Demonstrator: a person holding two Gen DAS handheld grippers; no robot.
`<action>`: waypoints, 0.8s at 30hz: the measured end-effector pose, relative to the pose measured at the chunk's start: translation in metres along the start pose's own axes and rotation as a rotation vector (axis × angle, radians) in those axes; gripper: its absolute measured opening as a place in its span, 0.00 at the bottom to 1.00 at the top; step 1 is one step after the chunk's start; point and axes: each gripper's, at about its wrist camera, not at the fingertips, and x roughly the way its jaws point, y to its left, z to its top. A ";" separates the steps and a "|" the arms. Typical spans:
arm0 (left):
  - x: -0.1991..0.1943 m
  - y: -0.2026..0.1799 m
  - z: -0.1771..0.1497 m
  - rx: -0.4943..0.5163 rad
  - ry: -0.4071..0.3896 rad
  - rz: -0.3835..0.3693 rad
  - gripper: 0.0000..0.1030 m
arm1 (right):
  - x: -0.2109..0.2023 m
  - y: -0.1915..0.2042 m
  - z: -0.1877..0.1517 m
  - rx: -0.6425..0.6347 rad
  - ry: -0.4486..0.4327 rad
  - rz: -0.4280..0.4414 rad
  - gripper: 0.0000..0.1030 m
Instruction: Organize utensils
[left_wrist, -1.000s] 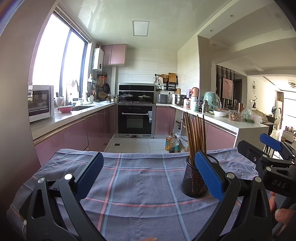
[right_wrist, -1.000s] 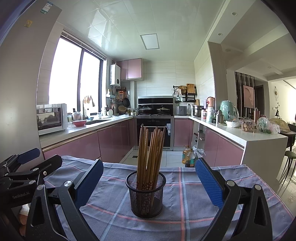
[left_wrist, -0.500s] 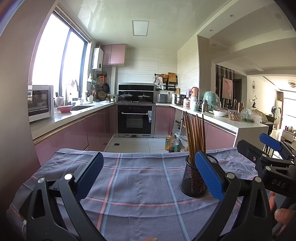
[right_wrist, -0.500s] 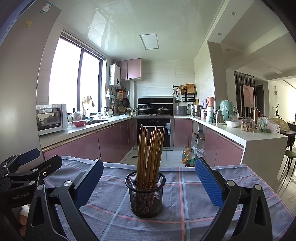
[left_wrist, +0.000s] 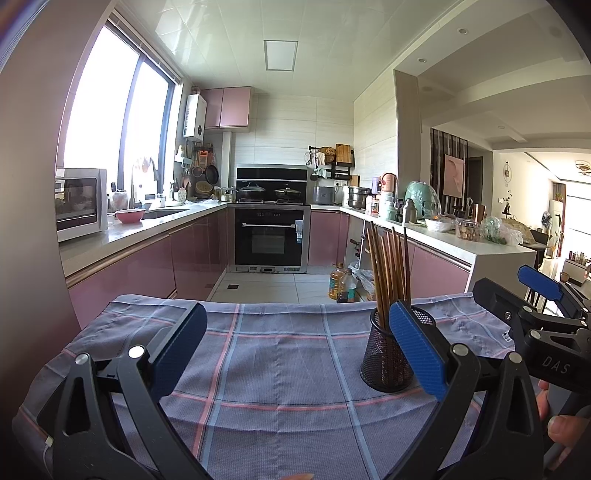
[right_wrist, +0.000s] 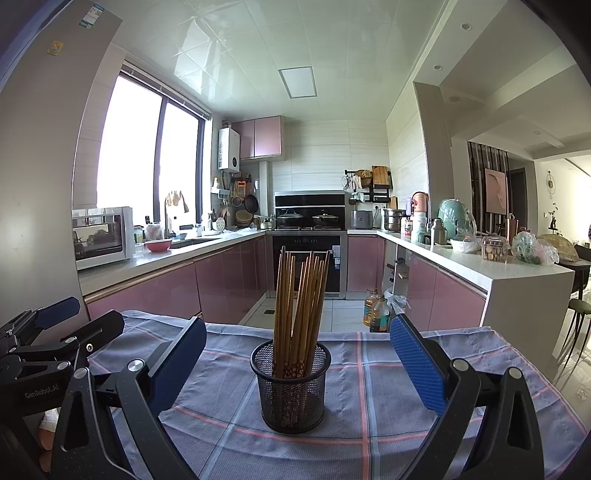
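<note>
Left gripper (right_wrist: 48, 332) reads "GenRobot.AI", right gripper (right_wrist: 297, 354) "DAS"; both released; mesh cup (right_wrist: 290, 386) between the right's fingers holds chopsticks (right_wrist: 299, 295).

Both cameras sit low over the checked cloth (left_wrist: 280, 354), looking forward between their own blue-padded fingers toward the kitchen's far oven (left_wrist: 271, 236). The left view looks from the left side, with the mesh cup (left_wrist: 384, 354) off to its right. The right view faces that cup (right_wrist: 290, 384) head-on and close. They share cloth, cup, chopsticks (right_wrist: 300, 314), counters and oven.
</note>
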 end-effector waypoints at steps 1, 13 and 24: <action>0.000 -0.001 0.000 0.000 0.001 0.000 0.95 | 0.000 0.000 0.000 0.000 0.000 -0.001 0.93; 0.001 -0.001 -0.002 0.003 0.006 0.000 0.95 | 0.002 0.003 -0.003 0.010 0.005 0.001 0.93; 0.001 -0.001 -0.002 0.003 0.006 0.001 0.95 | 0.005 0.005 -0.004 0.014 0.009 0.002 0.93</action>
